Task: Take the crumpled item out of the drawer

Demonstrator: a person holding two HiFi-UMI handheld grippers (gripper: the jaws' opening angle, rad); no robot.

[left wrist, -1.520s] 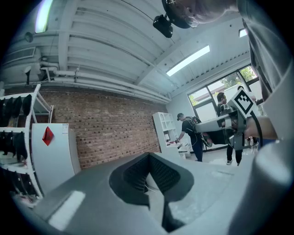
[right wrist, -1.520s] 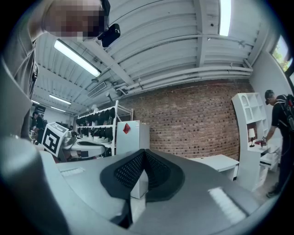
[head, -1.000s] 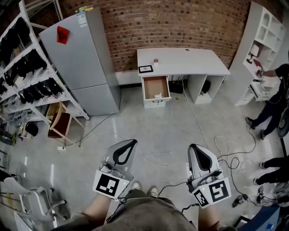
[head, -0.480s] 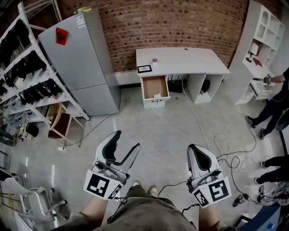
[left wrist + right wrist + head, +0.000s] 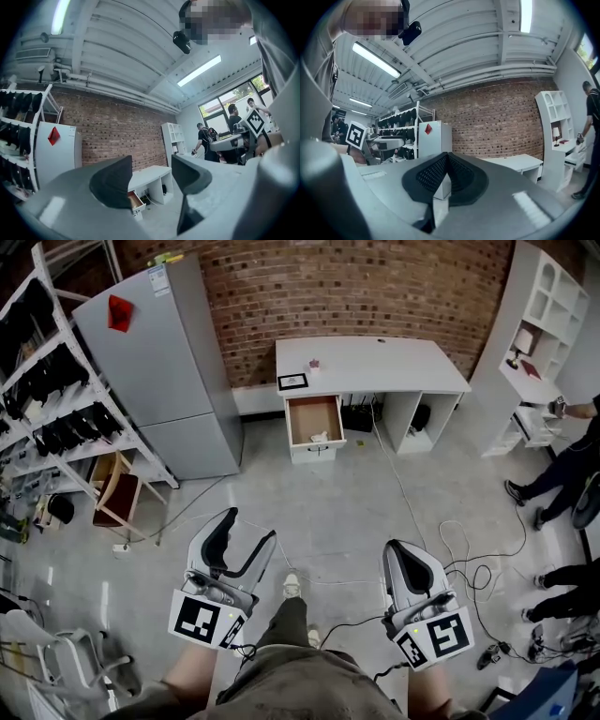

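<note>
1. The drawer (image 5: 314, 418) hangs open under the left end of the far white tabletop (image 5: 375, 367). A pale crumpled item (image 5: 319, 437) lies inside it, near its front right corner.
2. The left gripper (image 5: 247, 532) is held low, well apart from the drawer, with its fingers released and nothing between them.
3. The right gripper (image 5: 403, 557) is level beside it, its fingers clenched together and empty.

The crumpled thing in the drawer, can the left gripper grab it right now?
Probably not yet. The crumpled item lies in the open drawer, far across the floor from the left gripper, whose jaws stand apart and empty. Nothing seems to block the way.
</note>
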